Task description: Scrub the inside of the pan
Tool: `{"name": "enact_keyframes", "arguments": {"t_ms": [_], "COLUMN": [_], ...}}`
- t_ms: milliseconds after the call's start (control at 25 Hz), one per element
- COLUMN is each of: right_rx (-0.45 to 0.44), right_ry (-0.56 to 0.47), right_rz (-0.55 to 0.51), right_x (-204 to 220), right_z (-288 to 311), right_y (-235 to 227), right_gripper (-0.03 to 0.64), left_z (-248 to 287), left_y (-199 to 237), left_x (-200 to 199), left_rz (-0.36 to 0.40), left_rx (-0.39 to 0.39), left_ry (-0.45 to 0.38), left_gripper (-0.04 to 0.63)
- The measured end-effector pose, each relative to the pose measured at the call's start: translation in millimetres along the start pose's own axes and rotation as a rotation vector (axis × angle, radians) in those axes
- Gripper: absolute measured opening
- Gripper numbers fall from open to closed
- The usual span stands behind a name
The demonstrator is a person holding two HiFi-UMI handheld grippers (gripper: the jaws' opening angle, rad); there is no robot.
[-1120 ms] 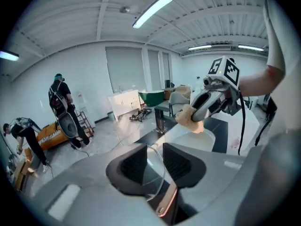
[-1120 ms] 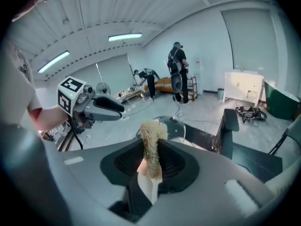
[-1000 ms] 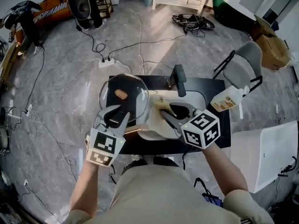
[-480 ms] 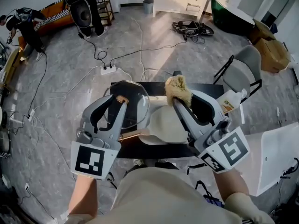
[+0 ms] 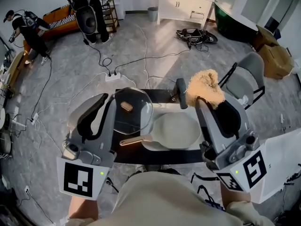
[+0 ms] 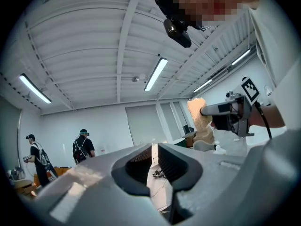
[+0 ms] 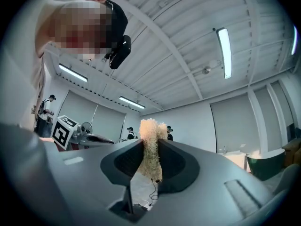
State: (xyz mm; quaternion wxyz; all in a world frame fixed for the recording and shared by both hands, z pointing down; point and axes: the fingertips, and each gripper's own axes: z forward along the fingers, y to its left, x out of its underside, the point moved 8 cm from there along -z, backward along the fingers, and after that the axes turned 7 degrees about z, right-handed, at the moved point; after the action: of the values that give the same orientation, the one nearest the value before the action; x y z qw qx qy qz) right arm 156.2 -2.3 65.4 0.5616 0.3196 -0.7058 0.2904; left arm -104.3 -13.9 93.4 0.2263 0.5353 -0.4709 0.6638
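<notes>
The pale round pan (image 5: 176,131) sits untouched below; the right gripper (image 5: 201,99) clamps a tan fibrous scrubber (image 5: 205,84) aloft, and the left gripper (image 5: 107,100), jaws just narrowed, is empty, so scrubbing looks done.

Both grippers are held up above the pan (image 5: 176,131), pointed roughly level. The left gripper (image 5: 107,99) is kept to its left, jaws just closed down to a narrow gap, nothing between them. The right gripper (image 5: 209,101), on its right, is clamped on a fluffy scrubber (image 5: 204,86).
</notes>
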Motion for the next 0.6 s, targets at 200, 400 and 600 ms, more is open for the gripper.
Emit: {"name": "enact_keyframes", "arguments": {"t_ms": [200,400,600], "right_rx": [0.055,0.081,0.096], "right_ry": [-0.032,0.010,0.076], "right_rz": [-0.064,-0.079,-0.058], "right_x": [-6,8,28], "right_z": [-12,-22,-30], "right_y": [-1,-3,-7], "right_gripper": [0.098,0.097,0.097], "left_z": [-9,-16,-17], "left_y": [1,-3,-14], "left_x": [-5,14,36], "left_rz": [0.026,-0.005,-0.027], "left_rx": [-0.021,-0.021,0.015], "left_ry": [-0.023,0.026,0.087], "left_gripper": [0.028,0.014,0.012]}}
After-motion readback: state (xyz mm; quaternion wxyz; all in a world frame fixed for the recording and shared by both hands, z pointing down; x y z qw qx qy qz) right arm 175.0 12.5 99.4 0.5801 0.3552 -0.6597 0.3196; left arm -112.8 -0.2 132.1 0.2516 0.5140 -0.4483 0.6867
